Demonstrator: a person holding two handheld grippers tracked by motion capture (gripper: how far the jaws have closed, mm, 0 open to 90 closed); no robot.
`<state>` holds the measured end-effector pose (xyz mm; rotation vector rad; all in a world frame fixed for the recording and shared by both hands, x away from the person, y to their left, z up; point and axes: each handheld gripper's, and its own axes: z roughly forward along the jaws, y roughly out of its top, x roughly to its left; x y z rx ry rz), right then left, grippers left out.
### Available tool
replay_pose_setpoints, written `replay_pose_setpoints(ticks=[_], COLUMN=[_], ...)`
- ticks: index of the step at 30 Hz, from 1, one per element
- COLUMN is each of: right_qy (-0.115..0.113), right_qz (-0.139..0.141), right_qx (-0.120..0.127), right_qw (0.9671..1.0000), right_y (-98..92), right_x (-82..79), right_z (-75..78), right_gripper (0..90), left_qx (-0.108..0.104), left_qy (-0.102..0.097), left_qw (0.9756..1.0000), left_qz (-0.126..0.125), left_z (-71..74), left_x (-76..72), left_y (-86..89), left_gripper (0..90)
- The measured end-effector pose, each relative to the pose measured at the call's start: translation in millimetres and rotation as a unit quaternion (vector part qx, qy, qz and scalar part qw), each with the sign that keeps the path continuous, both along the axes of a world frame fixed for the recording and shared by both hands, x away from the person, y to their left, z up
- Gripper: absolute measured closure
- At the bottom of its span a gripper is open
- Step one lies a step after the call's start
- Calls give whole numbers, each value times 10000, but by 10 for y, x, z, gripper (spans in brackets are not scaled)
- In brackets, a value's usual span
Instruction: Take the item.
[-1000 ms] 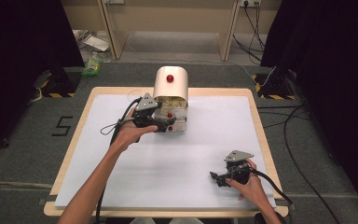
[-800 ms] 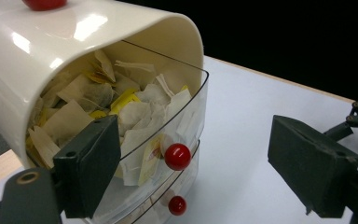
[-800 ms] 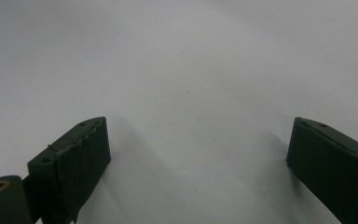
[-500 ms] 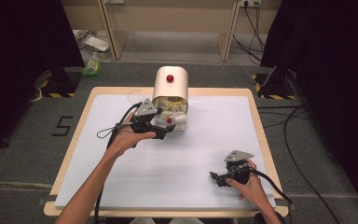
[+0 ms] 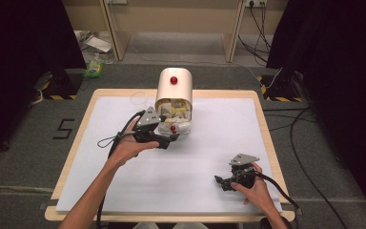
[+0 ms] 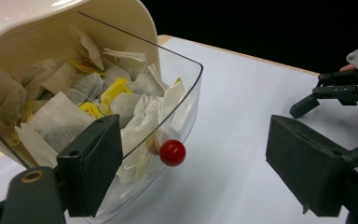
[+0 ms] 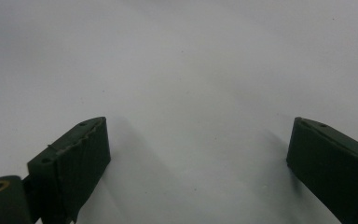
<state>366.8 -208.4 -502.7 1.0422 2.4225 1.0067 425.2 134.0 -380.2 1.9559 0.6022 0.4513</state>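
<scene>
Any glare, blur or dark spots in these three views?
High view: sharp on the white table sheet, surroundings fall to black. Left gripper view: glare streaks on the cream dome lid, the near black fingers soft, the small red knob on the clear plastic drawer crisp. Right gripper view: fingers blurred, soft shadows beneath them.

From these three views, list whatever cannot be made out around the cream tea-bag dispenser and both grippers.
- Print on the yellow tea-bag tags: too small and blurred in the left gripper view.
- Rear of the cream dispenser with the clear drawer: hidden by its own hood in the high view.
- Small clear object beside the dispenser: too faint to identify.
- Left gripper jaw tips: small and dark against the drawer in the high view.
- Right gripper surroundings: plain white table cover, blurred.
</scene>
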Motion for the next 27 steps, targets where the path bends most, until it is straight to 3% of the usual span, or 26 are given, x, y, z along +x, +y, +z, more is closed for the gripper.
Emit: replay_pose_setpoints(ticks=[27], right_qy=[7], right_qz=[-4], right_qx=[1], right_qw=[10000], right_y=[1], right_x=[-1], right_z=[0], right_gripper=[66], left_qx=[78], left_qy=[-2], left_qw=[10000], left_qz=[-36], left_z=[-47], left_x=[-193], left_y=[-11], left_gripper=[186])
